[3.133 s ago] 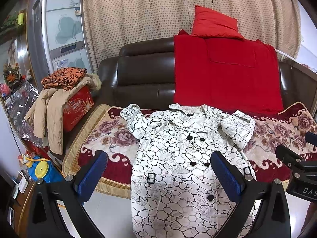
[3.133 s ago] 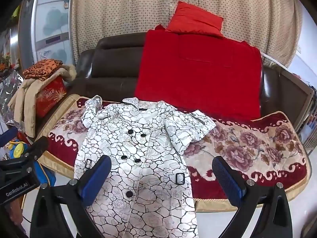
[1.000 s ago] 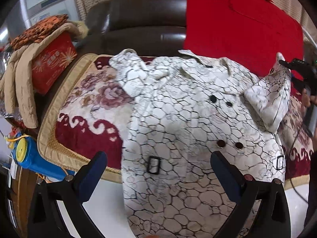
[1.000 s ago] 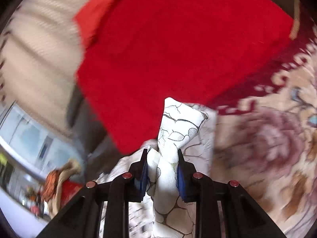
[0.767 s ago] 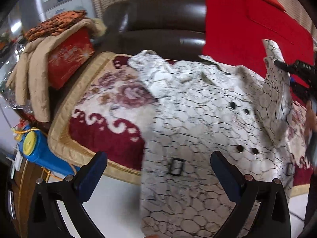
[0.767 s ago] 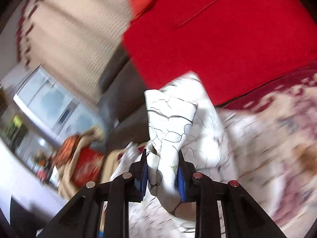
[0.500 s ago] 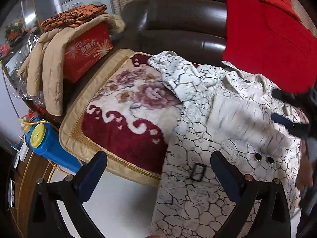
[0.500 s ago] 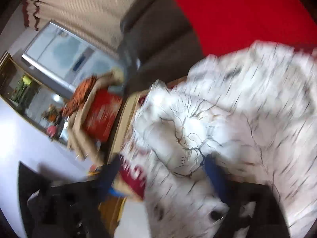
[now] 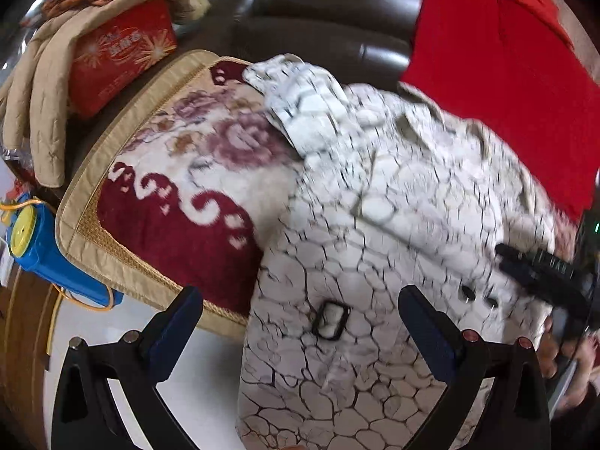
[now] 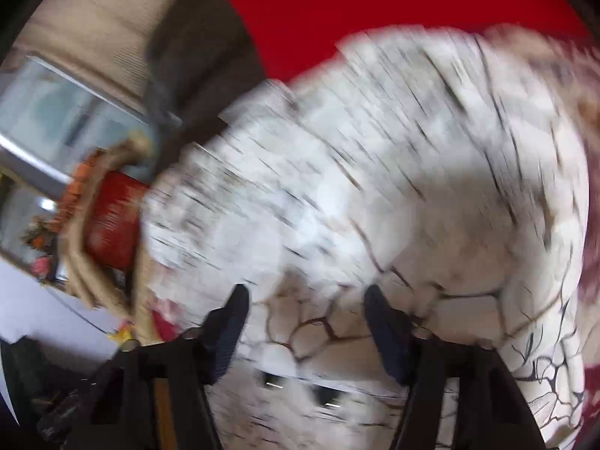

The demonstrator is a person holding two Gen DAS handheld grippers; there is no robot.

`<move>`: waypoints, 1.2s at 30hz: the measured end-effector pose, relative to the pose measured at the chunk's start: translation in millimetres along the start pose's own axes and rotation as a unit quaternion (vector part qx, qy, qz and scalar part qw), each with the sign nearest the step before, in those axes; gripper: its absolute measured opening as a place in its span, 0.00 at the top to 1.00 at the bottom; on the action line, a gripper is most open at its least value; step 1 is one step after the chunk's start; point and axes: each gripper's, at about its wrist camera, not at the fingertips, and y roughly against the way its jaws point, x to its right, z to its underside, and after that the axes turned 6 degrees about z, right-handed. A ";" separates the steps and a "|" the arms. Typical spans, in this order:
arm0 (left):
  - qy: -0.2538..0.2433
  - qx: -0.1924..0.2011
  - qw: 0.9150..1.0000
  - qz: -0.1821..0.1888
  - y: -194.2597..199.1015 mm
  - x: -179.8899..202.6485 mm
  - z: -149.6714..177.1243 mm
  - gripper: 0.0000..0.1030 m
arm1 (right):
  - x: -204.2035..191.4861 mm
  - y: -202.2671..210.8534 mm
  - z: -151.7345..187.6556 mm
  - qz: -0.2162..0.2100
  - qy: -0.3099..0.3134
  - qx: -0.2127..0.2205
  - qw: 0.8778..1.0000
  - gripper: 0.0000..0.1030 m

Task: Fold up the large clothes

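Under both jaws lies the white crackle-print coat (image 9: 375, 225) on the sofa. Right gripper (image 10: 303, 322) stands half open, closing, empty. Left gripper (image 9: 300, 322) gapes wide. Next, I think: fold the other sleeve (image 9: 300, 108).

Bright, even daylight fills both fisheye views, with black vignette corners and bent edges. From my left wrist camera the sofa's leather back (image 9: 318, 11) shows pale glare streaks, and the white coat (image 9: 375, 206) smears slightly toward the right. My right wrist view is heavily motion-blurred; a soft grey shadow lies across the coat there, and only the gripper fingers (image 10: 228, 322) stay fairly sharp.
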 end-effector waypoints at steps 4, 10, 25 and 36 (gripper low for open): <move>-0.036 -0.016 0.999 -0.005 -11.7 3.8 -8.8 0.00 | -13.1 15.3 -1.4 -0.040 0.009 0.015 0.999 0.44; 0.020 0.027 0.999 -0.021 -21.8 -43.0 -77.1 0.00 | -32.3 44.5 8.8 -0.087 0.032 0.057 0.994 0.23; 0.165 -0.034 0.981 0.092 -149.4 -118.4 -235.5 0.00 | -50.6 14.3 52.9 -0.143 0.083 0.047 0.985 0.23; 0.245 -0.134 0.933 0.227 -224.1 -109.3 -239.5 0.71 | -41.1 28.9 36.3 -0.142 0.079 0.075 0.984 0.23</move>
